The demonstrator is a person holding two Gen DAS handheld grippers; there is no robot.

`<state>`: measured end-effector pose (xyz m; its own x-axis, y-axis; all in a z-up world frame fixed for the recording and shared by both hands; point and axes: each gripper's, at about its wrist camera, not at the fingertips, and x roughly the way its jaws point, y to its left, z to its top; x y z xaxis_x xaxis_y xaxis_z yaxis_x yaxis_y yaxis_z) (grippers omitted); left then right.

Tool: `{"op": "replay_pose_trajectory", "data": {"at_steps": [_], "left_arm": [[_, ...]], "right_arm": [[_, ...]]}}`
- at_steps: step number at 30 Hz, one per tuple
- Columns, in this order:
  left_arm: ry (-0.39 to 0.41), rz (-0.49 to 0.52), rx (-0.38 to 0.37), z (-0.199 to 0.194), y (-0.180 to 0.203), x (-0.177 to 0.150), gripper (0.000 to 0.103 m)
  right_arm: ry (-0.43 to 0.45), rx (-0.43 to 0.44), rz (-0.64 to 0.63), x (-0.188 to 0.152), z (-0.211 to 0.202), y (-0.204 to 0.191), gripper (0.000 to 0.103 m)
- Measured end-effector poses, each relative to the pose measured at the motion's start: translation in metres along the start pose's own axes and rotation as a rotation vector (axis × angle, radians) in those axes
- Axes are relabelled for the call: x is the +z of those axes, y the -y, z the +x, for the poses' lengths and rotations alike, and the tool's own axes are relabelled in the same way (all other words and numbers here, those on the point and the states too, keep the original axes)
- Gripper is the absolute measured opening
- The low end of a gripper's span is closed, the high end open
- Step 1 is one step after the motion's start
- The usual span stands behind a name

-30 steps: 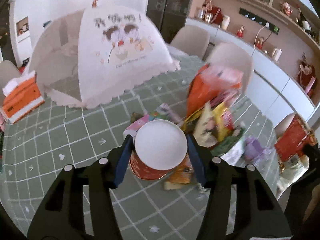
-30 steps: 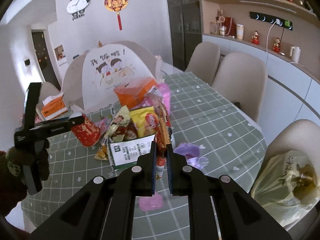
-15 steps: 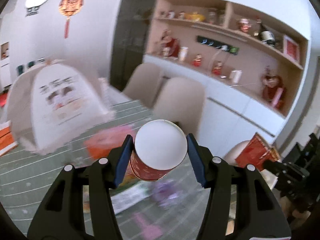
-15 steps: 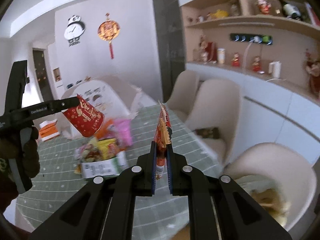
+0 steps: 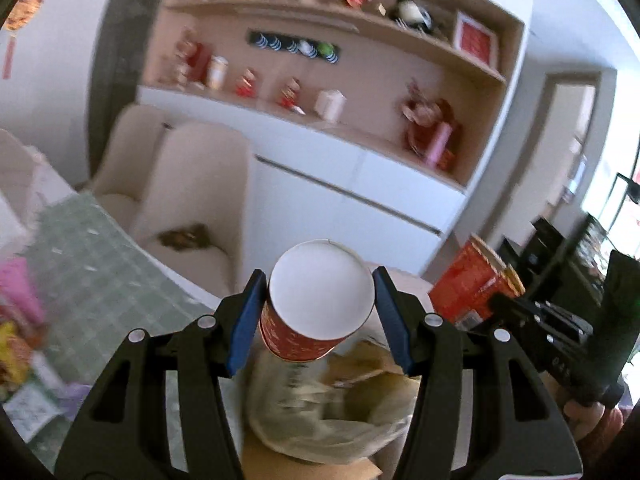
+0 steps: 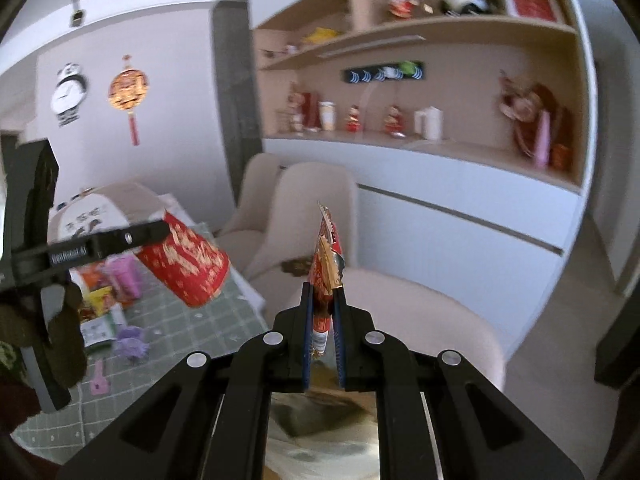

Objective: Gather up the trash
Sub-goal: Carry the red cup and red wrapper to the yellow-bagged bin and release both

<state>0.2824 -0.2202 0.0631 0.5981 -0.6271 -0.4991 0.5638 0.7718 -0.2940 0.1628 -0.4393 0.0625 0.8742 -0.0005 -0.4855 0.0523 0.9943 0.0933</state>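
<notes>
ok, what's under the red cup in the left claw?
Below the red cup, held in the left claw, is a translucent trash bag, open, with crumpled brownish trash inside. The cup and claw cover part of the opening; the bag's deeper contents are blurred.

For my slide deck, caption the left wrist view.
Left tool holds a red paper cup above an open trash bag.

White walls carry a panda clock (image 6: 69, 94) and a red hanging ornament (image 6: 129, 94). Beige wall shelves (image 6: 420, 32) hold figurines above white cabinets (image 6: 460, 216). Cream chairs (image 6: 304, 216) stand beside the green-checked worktop (image 5: 92, 264).
</notes>
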Motion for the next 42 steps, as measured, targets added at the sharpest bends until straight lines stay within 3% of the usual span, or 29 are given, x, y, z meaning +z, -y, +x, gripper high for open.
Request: {"op": "replay_pose_trajectory", "data": {"at_steps": [3,6,10,14,16,19,22,25,30,34,37,40,42], "left_arm": [[-0.083,0.004,-0.062,0.042,0.016,-0.013,0.052],[-0.165,-0.003,-0.074,0.08,0.024,-0.03,0.052],[-0.33,-0.018,-0.061,0.135,0.03,-0.065,0.052],[-0.44,0.03,-0.001,0.168,0.038,-0.1,0.052],[-0.458,0.072,0.041,0.177,0.044,-0.111,0.052],[-0.468,0.106,0.062,0.189,0.052,-0.114,0.052],[-0.475,0.067,-0.004,0.192,0.051,-0.111,0.055],[-0.45,-0.001,-0.064,0.182,0.045,-0.101,0.067],[-0.399,-0.058,-0.061,0.145,0.031,-0.09,0.077],[-0.325,-0.13,-0.016,0.1,0.005,-0.082,0.081],[-0.29,-0.157,0.044,0.066,-0.015,-0.081,0.085],[-0.251,-0.155,0.129,0.036,-0.034,-0.082,0.086],[-0.223,-0.177,0.17,0.017,-0.047,-0.086,0.087]], "right_arm": [[-0.027,-0.032,0.03,-0.011,0.003,0.023,0.011],[-0.06,-0.052,0.042,-0.023,0.01,0.039,0.011],[-0.093,-0.05,0.062,-0.036,0.019,0.056,0.011],[-0.113,-0.046,0.076,-0.046,0.029,0.068,0.011],[-0.123,-0.04,0.088,-0.05,0.034,0.073,0.011],[-0.133,-0.035,0.101,-0.053,0.042,0.078,0.011],[-0.14,-0.025,0.118,-0.055,0.048,0.082,0.011],[-0.137,-0.019,0.121,-0.058,0.05,0.079,0.011],[-0.138,0.027,0.127,-0.056,0.062,0.071,0.011],[-0.149,0.106,0.124,-0.056,0.08,0.049,0.011],[-0.215,0.155,0.135,-0.07,0.108,0.029,0.011],[-0.305,0.159,0.133,-0.091,0.14,0.017,0.011],[-0.365,0.117,0.115,-0.105,0.156,0.01,0.011]]}}
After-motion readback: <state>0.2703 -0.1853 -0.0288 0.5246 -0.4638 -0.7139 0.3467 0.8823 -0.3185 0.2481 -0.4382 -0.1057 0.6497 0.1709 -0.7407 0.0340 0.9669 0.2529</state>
